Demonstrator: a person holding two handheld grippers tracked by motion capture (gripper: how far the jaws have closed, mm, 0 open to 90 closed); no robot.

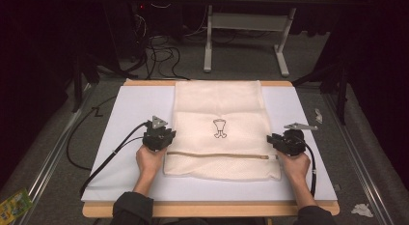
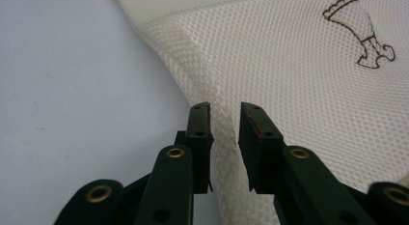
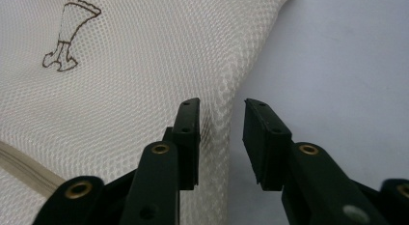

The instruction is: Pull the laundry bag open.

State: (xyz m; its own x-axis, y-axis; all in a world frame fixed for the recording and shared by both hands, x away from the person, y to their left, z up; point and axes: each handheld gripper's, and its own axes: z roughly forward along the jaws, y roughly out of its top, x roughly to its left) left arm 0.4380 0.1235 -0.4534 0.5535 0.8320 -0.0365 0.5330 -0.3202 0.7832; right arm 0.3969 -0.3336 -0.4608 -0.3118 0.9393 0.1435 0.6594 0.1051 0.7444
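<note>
A cream mesh laundry bag (image 1: 219,131) lies flat mid-tabletop (image 1: 130,114), zip along its near end. The left tool (image 1: 159,140) at its left edge and the right tool (image 1: 279,143) at its right edge both stand released, jaws straddling the fabric border. Cables (image 1: 161,53) clutter the floor beyond.

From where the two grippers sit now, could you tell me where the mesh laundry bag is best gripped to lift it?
Grip the mesh laundry bag by its two side edges, level with the zipper, coming in from outside. It lies flat and folded, so only the edges give the jaws something to pinch. The left hand-held gripper and right hand-held gripper stand open, each straddling an edge.
</note>
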